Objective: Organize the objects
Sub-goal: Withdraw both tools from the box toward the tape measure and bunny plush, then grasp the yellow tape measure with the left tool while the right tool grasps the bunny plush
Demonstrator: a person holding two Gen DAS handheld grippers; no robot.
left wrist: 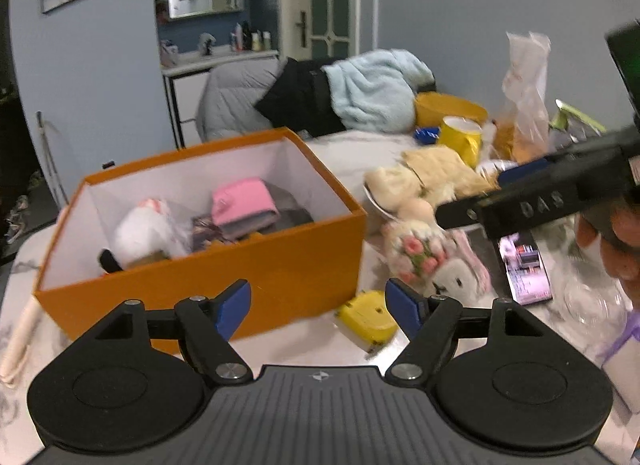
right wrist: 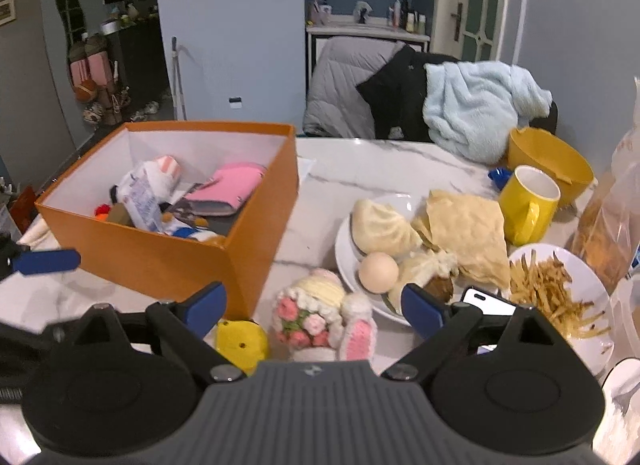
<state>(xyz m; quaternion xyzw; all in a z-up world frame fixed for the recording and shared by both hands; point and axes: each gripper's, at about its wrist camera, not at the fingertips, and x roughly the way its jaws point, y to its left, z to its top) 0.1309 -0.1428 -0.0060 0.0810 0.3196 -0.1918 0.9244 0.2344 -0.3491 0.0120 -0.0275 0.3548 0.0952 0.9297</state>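
An orange box [left wrist: 224, 261] [right wrist: 160, 253] stands on the marble table and holds a pink pouch [right wrist: 228, 189], a white plush [left wrist: 144, 233] and small items. A crocheted bunny toy [right wrist: 320, 313] [left wrist: 436, 265] with pink flowers lies to the right of the box. A yellow tape measure [left wrist: 366, 321] [right wrist: 240, 343] lies by the box's near corner. My left gripper [left wrist: 318, 311] is open and empty, just in front of the box and tape measure. My right gripper [right wrist: 314, 307] is open and empty, with the bunny between its fingers' line.
A white plate [right wrist: 348, 261] holds buns, an egg and flatbread. A yellow mug [right wrist: 528, 205], a yellow bowl [right wrist: 552, 161], a plate of fries [right wrist: 556, 285], a phone [right wrist: 488, 299] and a plastic bag [right wrist: 612, 221] crowd the right side. A chair draped with clothes [right wrist: 420, 97] stands behind the table.
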